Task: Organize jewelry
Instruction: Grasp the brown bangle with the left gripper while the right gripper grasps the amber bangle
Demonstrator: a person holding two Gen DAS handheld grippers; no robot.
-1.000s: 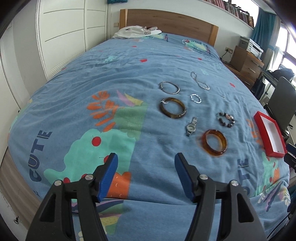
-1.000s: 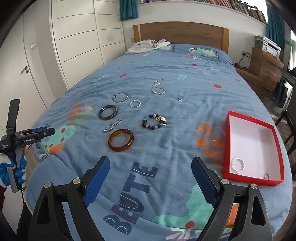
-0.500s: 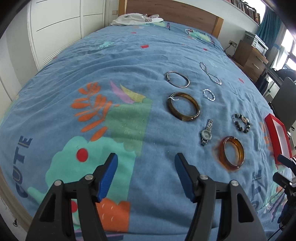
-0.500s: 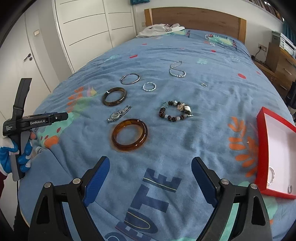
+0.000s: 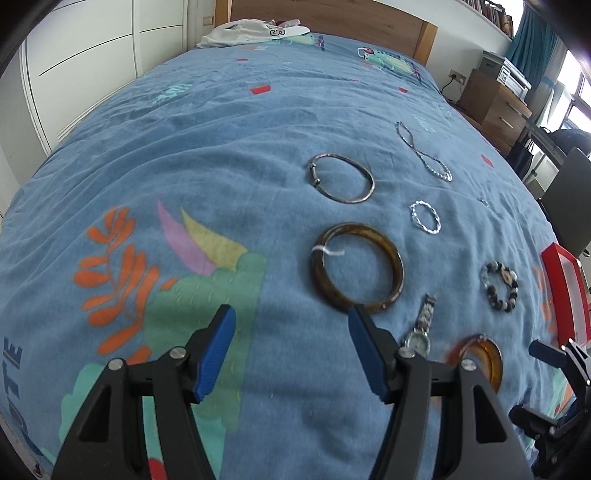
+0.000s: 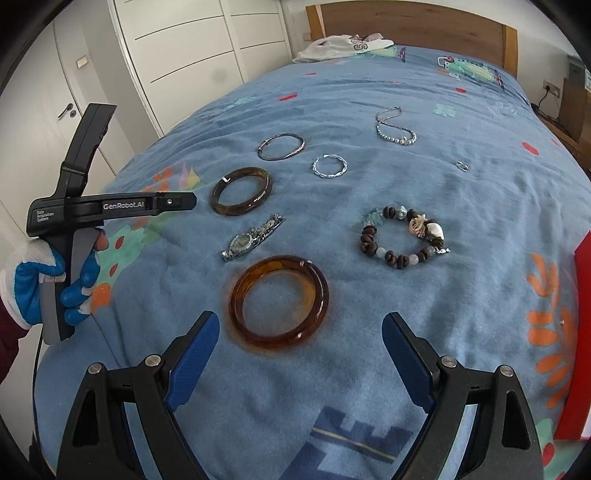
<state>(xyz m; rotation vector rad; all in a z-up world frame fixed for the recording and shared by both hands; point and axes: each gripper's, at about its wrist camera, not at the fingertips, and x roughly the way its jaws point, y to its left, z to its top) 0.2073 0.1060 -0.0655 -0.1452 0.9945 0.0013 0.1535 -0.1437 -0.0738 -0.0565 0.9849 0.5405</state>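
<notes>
While both jaws gape empty, the right gripper (image 6: 299,354) hovers below-centre by the amber bangle (image 6: 279,301); the left gripper (image 5: 290,345) nears the dark bangle (image 5: 357,272).

A blue patterned bedspread (image 5: 221,147), wooden headboard (image 6: 406,22), white wardrobe doors (image 6: 184,48), daylit window (image 5: 576,92).

Glossy bangles on soft matt cloth
Amber bangle (image 6: 279,301) smooth, translucent; wire bangle (image 6: 281,146) shiny metal; bedspread (image 6: 461,295) fuzzy fabric; headboard (image 6: 406,20) wood.
</notes>
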